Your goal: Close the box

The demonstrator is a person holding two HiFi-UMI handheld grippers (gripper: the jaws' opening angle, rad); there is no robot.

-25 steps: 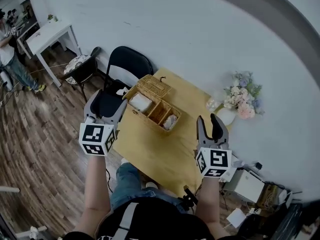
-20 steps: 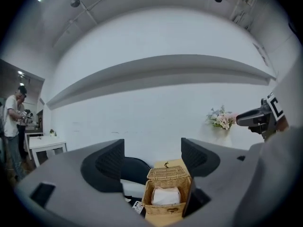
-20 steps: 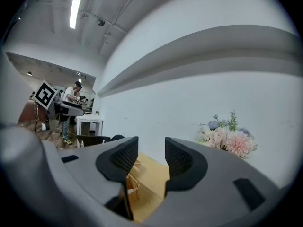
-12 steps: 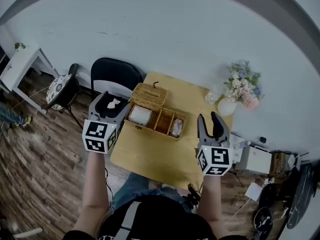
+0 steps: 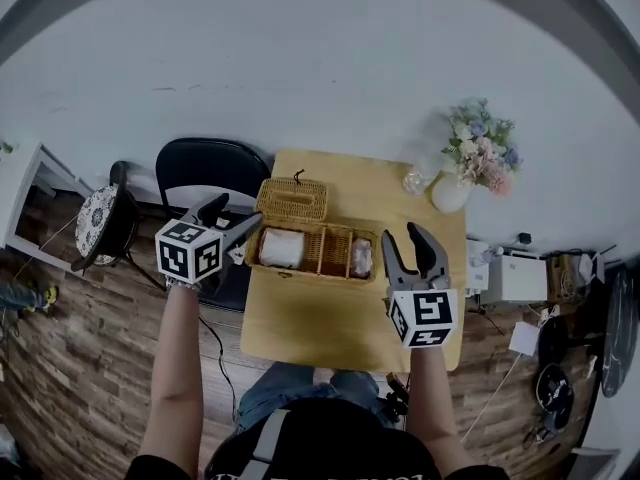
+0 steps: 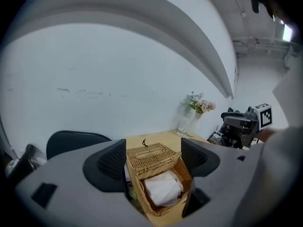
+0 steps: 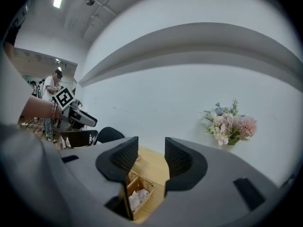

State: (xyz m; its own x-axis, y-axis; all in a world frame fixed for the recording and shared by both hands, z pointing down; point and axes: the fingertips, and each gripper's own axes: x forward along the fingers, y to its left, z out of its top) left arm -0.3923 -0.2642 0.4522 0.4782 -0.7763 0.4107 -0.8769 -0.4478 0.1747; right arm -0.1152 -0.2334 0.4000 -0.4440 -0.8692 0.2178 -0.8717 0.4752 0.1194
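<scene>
A wicker box (image 5: pixel 318 251) stands on the wooden table (image 5: pixel 300 318), its lid (image 5: pixel 292 199) raised at the back over the left half. White bundles lie in its compartments. My left gripper (image 5: pixel 235 218) hovers open just off the box's left end, touching nothing. In the left gripper view the box (image 6: pixel 161 190) and lid (image 6: pixel 150 156) show beyond the spread jaws of the left gripper (image 6: pixel 154 161). My right gripper (image 5: pixel 405 236) is open at the box's right end. The right gripper view shows the right gripper (image 7: pixel 150 156) empty, with the box (image 7: pixel 137 195) below.
A black chair (image 5: pixel 205 163) stands behind the table's left corner, a patterned stool (image 5: pixel 98 223) further left. A vase of flowers (image 5: pixel 470 163) and a glass (image 5: pixel 415 180) sit at the table's back right. A white unit (image 5: pixel 515 278) and cables lie on the floor at right.
The head view has swung so the table sits square in front. Both grippers have drawn in toward the box's two ends. The lid stays raised.
</scene>
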